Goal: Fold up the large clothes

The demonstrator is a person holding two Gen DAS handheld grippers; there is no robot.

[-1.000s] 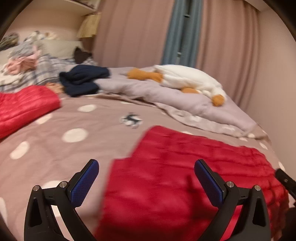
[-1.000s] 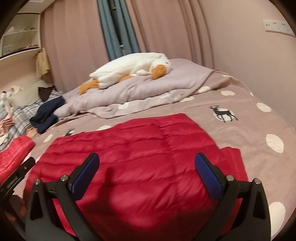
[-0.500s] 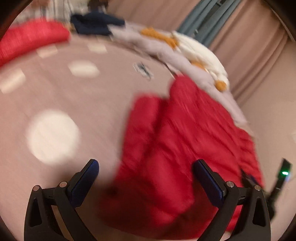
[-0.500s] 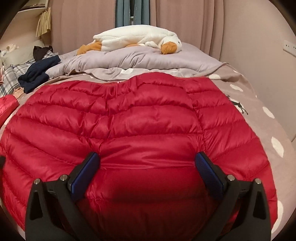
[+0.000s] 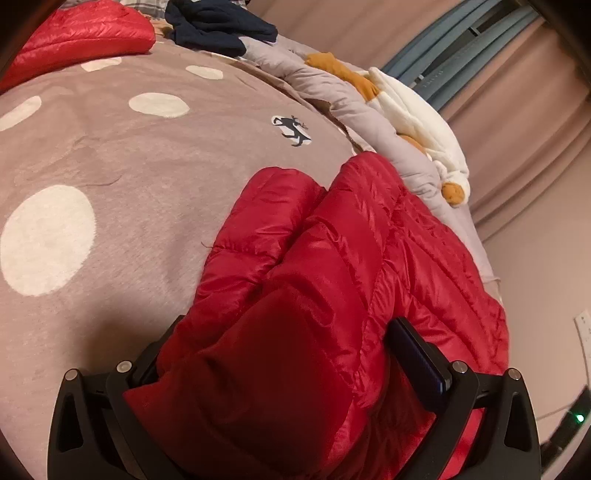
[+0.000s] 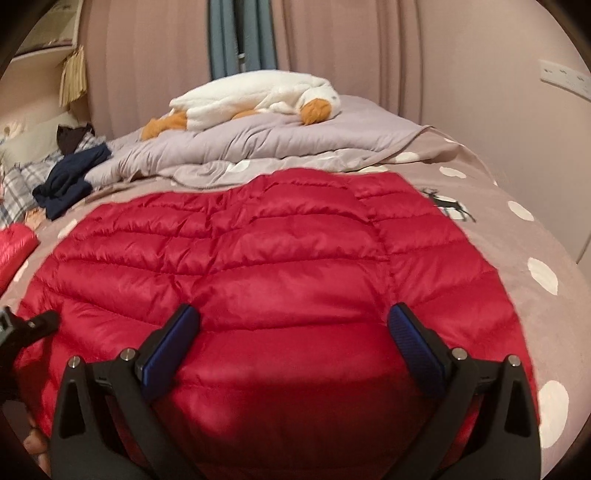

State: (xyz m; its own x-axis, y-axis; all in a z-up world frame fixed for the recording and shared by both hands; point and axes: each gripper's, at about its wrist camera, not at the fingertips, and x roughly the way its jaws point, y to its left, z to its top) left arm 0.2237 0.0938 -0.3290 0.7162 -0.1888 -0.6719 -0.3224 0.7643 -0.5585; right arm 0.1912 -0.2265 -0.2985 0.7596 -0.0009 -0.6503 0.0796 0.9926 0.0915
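Observation:
A red quilted down jacket (image 6: 280,254) lies spread on the dotted brown bedspread (image 5: 110,177). My right gripper (image 6: 293,332) is open, low over the jacket's near edge, with the fabric bulging up between its blue pads (image 6: 413,339). My left gripper (image 5: 288,354) is also open at the jacket's (image 5: 369,236) left end. A thick fold of the jacket fills the gap and hides most of its left pad. In the right wrist view the left gripper (image 6: 26,332) shows at the left edge, with a hand (image 6: 33,443) below it.
A white and orange plush goose (image 6: 258,96) lies on a grey duvet (image 6: 295,144) at the far side. Navy clothes (image 6: 66,181) and a second red jacket (image 5: 81,33) sit to the left. A wall (image 6: 498,92) runs along the right.
Both grippers came down and forward onto the jacket. The left one swung from over the bedspread to the jacket's left end, and fabric now sits between its fingers.

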